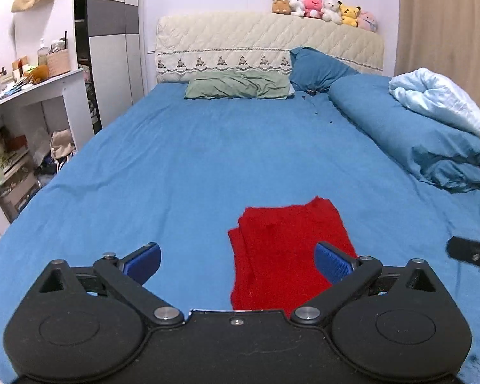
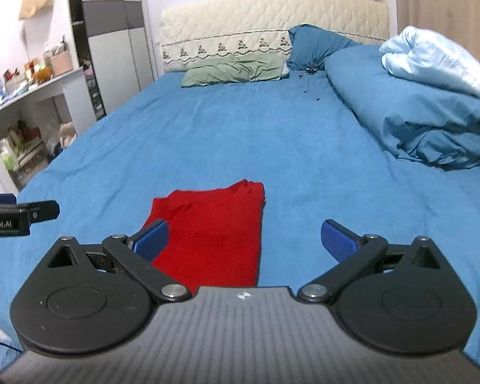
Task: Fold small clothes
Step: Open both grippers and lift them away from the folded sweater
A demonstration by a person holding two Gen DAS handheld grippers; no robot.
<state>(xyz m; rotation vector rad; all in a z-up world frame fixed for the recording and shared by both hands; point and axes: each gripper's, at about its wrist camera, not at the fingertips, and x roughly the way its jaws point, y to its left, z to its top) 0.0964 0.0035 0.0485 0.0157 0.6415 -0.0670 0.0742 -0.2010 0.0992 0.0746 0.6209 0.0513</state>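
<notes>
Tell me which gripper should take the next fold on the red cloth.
Hard to call, probably the left. The red cloth lies flat on the bed, between both open grippers. The left gripper has it further inside its jaws; the right gripper only overlaps its edge.

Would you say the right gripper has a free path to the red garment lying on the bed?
Probably yes. The right gripper is open above the blue sheet, and the red garment lies flat just ahead with nothing on it. The left gripper hovers at its other side.
</notes>
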